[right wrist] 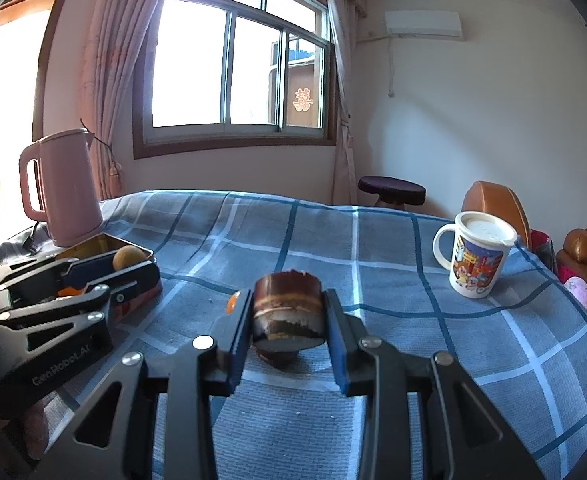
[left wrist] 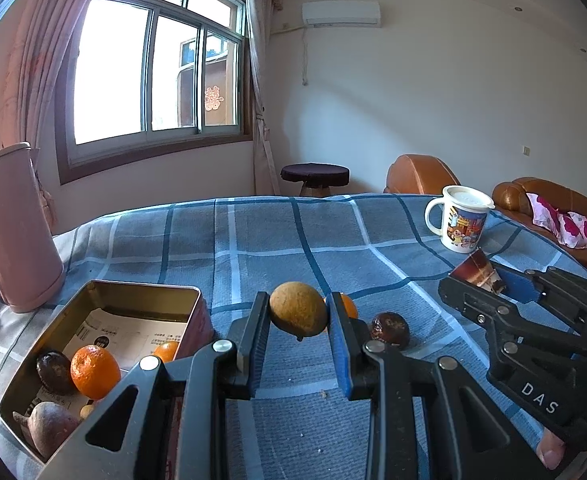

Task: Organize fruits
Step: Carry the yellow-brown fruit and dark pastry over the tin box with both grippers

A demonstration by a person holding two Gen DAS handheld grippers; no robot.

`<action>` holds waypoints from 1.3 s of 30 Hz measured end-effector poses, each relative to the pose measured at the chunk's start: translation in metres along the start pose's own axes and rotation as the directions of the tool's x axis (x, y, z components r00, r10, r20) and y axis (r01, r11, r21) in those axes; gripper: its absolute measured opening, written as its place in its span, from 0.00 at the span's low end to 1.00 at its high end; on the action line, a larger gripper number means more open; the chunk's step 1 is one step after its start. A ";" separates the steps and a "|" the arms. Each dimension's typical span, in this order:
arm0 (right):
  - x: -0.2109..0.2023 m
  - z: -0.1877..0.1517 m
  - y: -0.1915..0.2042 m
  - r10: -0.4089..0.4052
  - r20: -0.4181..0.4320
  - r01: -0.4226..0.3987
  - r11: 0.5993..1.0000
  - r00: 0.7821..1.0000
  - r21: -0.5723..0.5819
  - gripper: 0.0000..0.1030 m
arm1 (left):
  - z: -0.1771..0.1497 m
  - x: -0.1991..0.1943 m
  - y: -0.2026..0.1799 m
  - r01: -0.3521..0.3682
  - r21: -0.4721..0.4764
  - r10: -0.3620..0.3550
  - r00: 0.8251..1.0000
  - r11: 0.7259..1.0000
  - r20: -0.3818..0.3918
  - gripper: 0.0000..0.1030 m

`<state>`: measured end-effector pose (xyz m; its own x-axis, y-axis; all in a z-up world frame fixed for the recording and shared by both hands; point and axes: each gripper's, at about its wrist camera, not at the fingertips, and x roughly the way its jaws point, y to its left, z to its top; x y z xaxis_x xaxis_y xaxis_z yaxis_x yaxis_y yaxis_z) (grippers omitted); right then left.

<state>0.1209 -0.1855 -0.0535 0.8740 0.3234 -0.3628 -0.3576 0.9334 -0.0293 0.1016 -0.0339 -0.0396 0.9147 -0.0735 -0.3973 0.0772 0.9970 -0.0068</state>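
Left wrist view: left gripper (left wrist: 298, 312) is clenched on a round tan-brown fruit (left wrist: 298, 309), both blue-padded fingers pressed against its sides; the fruit is held clear above the blue checked tablecloth (left wrist: 293, 240), just right of the metal tin (left wrist: 105, 292). The tin sits near the left edge of the table with its lid off. Inside it, on printed paper: an orange (left wrist: 94, 371), a dark passion fruit (left wrist: 54, 372) touching the orange on its left, a brownish pear-shaped fruit (left wrist: 51, 426) at the near corner, and a second orange (left wrist: 166, 350) partly hidden behind the gripper linkage. On the cloth behind the held fruit lies another orange (left wrist: 349, 305), mostly hidden by the right-hand finger; a second dark passion fruit (left wrist: 390, 330) lies just right of it. Right wrist view: right gripper (right wrist: 288, 312) grasps a layered brown cake-slice-like piece (right wrist: 287, 308) between its fingers, lifted off the cloth; something dark sits under it, identity unclear. Same view shows the left gripper over the tin, tan fruit at the tin's rim. A pink kettle (left wrist: 13, 228) stands at the far left corner behind the tin, a lidded cartoon mug (left wrist: 463, 218) near the far right edge. A window (left wrist: 153, 76), a round stool (left wrist: 315, 176) and brown leather seats (left wrist: 549, 200) stand beyond the table.
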 end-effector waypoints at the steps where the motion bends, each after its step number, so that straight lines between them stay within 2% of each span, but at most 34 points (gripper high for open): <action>1: 0.000 0.000 0.001 0.001 -0.002 -0.001 1.000 1.000 -0.003 0.36 | 0.000 0.000 0.001 0.000 -0.001 0.000 1.000 1.000 -0.001 0.29; 20: 0.009 0.002 0.020 0.025 -0.019 -0.025 0.999 1.000 -0.036 0.36 | -0.001 -0.005 0.020 -0.021 -0.034 0.021 1.000 0.999 -0.009 0.29; 39: 0.025 0.010 0.062 0.113 -0.056 -0.117 0.991 0.992 -0.063 0.36 | -0.002 -0.020 0.066 -0.107 -0.067 0.105 0.994 0.992 -0.026 0.29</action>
<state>0.1237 -0.1178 -0.0552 0.8081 0.4178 -0.4151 -0.4772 0.8776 -0.0456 0.0876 0.0339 -0.0337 0.9073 0.0325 -0.4193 -0.0479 0.9985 -0.0263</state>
